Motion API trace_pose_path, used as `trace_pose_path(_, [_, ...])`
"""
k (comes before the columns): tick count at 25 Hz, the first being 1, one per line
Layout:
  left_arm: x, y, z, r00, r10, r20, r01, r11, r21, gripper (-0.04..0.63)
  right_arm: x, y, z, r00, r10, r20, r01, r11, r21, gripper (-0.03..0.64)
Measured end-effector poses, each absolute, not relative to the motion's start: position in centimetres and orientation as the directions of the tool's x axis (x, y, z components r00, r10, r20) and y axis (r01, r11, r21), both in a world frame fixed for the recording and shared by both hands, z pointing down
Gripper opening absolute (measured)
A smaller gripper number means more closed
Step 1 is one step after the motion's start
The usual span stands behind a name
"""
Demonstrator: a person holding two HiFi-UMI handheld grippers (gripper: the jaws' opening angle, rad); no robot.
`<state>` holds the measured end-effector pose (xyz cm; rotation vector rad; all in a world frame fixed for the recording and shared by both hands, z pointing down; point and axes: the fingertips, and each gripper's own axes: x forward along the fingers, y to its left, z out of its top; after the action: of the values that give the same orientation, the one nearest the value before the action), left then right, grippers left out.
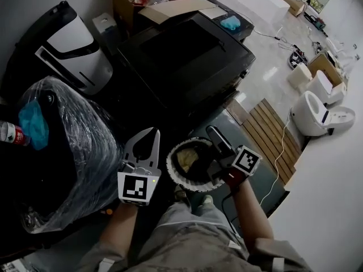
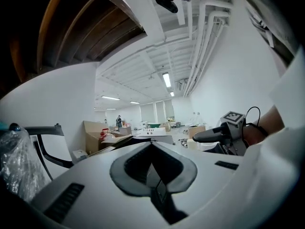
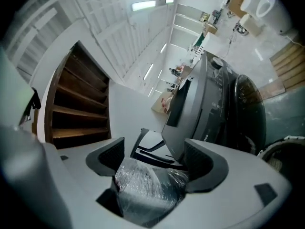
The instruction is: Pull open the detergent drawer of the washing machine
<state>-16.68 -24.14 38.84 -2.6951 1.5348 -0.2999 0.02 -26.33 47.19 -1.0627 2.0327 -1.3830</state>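
Note:
The dark washing machine [image 1: 187, 55] stands just beyond both grippers; in the head view I see its top and the upper edge of its front. The right gripper view shows it tilted, with its front panel [image 3: 214, 94] and round door [image 3: 248, 109]. I cannot pick out the detergent drawer. My left gripper [image 1: 153, 132] hangs short of the machine's near left corner, jaws meeting at the tips [image 2: 152, 144], nothing in them. My right gripper [image 1: 215, 135] is rolled on its side before the machine's front, open [image 3: 152, 151] and empty, touching nothing.
A bulky plastic-wrapped thing [image 1: 62, 152] stands at the left, a black-and-white appliance [image 1: 68, 44] behind it. A white-rimmed round basket [image 1: 193, 163] sits on the floor by the person's knees. A cardboard box [image 1: 153, 1] lies behind the machine. Wooden slats [image 1: 272, 135] and toilets [image 1: 323, 115] are at the right.

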Motion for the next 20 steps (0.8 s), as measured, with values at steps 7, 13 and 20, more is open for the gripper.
trace_pose_path(7, [-16.6,-26.9,42.9,0.475,-0.860,0.184,-0.863,-0.497,-0.092,0.015,0.1,-29.3,53.0,-0.580,-0.814,0.032,-0.204,0.108,-0.973,0.385])
trace_pose_path(13, [-16.0,-28.2,46.8,0.445,-0.864,0.235,-0.878,-0.473,-0.079,0.015,0.5,-31.7,57.1,-0.563,-0.826,0.014,-0.124,0.067,-0.990,0.396])
trace_pose_path(20, [-15.5,-29.5,50.5,0.409,-0.873,0.264,-0.899,-0.435,-0.047,0.015,-0.6,-34.1,61.4,-0.594,-0.804,-0.010,-0.056,0.054,-0.997,0.416])
